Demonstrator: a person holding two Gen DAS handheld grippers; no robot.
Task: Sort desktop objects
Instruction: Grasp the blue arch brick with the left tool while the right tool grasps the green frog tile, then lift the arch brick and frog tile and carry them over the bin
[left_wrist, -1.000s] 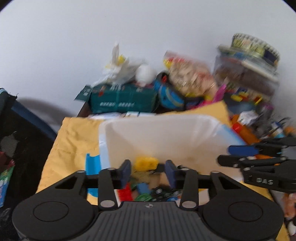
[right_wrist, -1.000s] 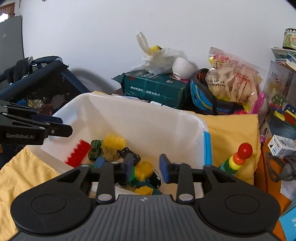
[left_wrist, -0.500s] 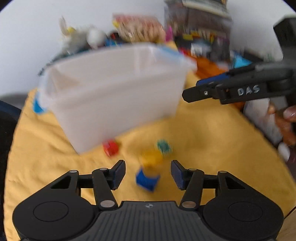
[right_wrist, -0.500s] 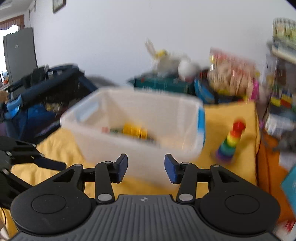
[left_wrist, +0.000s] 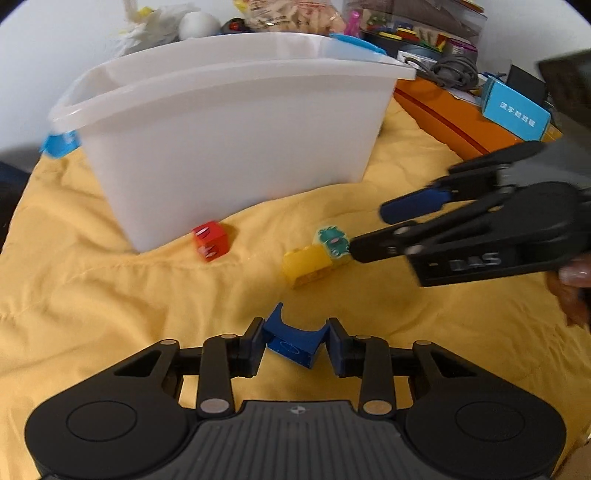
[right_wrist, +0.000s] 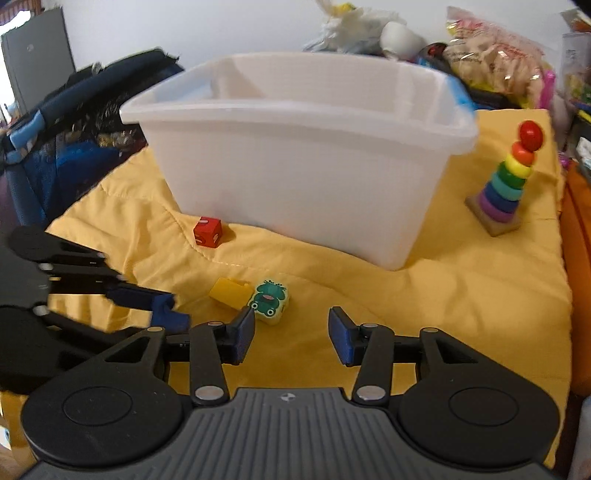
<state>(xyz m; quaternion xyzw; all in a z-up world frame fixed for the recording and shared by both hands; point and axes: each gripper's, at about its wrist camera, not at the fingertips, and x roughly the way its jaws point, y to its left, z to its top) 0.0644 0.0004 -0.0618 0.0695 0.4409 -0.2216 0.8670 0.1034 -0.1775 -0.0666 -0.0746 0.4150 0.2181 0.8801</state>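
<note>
Your left gripper (left_wrist: 295, 343) was closing, pads touching the blue block (left_wrist: 293, 341); your right gripper (right_wrist: 291, 330) stood apart, frog block (right_wrist: 269, 297) just ahead.

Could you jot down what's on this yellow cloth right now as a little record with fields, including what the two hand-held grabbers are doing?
Surface: yellow cloth
Container: white bin
Loose pieces: red block, yellow brick, frog block, blue block
Beside the bin: ring stacker
Left gripper: jaws closing, blue block between them
Right gripper: jaws apart, nothing between them, frog block just ahead
</note>
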